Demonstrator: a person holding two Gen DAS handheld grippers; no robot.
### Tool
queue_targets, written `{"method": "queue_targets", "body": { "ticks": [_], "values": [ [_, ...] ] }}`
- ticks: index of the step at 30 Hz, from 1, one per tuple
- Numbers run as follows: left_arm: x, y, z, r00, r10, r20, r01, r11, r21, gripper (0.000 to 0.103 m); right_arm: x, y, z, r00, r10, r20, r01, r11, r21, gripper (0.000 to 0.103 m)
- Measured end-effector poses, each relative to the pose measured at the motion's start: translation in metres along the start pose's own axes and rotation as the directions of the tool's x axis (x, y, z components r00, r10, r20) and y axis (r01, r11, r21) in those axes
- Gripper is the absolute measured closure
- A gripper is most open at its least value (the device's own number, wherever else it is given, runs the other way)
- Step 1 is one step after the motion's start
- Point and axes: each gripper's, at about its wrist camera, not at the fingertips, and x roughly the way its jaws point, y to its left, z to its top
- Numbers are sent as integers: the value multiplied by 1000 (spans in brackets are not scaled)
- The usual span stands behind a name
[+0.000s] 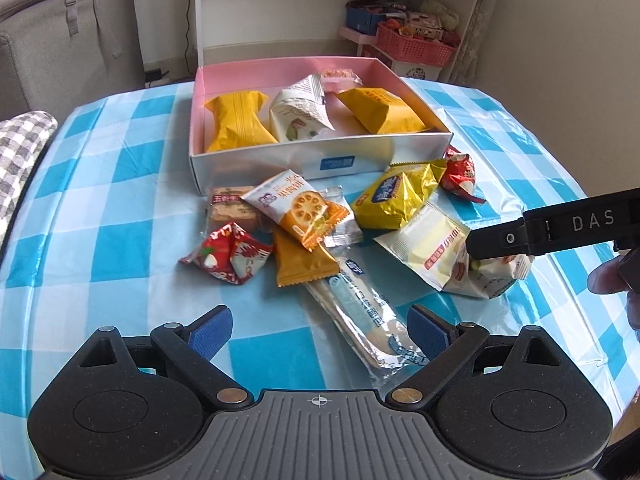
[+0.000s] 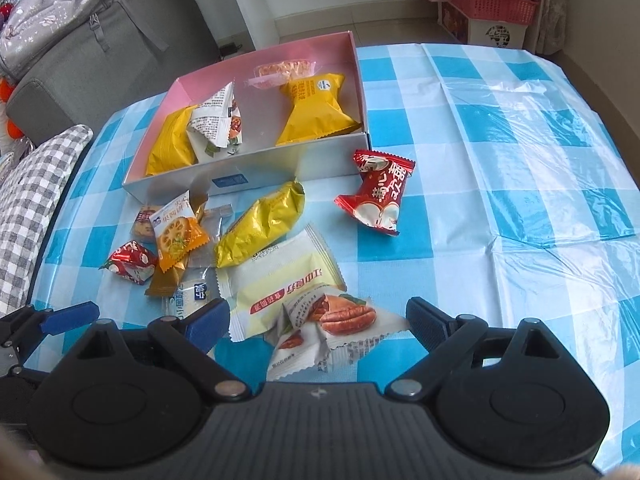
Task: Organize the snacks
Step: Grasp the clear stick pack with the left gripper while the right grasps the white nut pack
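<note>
snack packets [image 1: 320, 232] – loose heap on checked tablecloth [image 1: 120, 240], just before the box | box [image 2: 256, 176] – four packets inside, pink one part hidden | long clear packet [image 1: 360, 312] – end cut off behind left gripper [image 1: 320, 330], jaws released, empty | right gripper [image 2: 318, 320] – spread wide over pecan packet [image 2: 344, 316], gripping nothing

Counter [image 1: 120, 184] draped in blue-and-white checked plastic cloth, glare patches on right. Behind: white shelf unit [image 1: 280, 8] against pale wall [image 1: 560, 40], pink basket [image 1: 416, 46] on lower ledge. Left: grey sofa [image 1: 80, 48], grey-checked cushion [image 1: 20, 148]. Tiled floor [image 2: 360, 28]. Daylight, diffuse.
</note>
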Motion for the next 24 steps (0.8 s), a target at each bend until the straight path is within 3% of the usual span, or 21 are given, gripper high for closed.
{"method": "queue_targets", "body": {
  "ticks": [13,18,24],
  "values": [
    [35,-23,0,997,0,-72,-3,999,-39,10,22,2,-5,997,-39,-60,36,999,-40,14],
    [39,-27,1,996,11,-83,-13,1000,-28,17,27,3,-5,996,-46,-71,42,998,-53,19],
    [39,-30,2,996,32,-81,-31,999,14,35,27,4,-4,997,-47,-69,43,997,-58,25]
  ]
}}
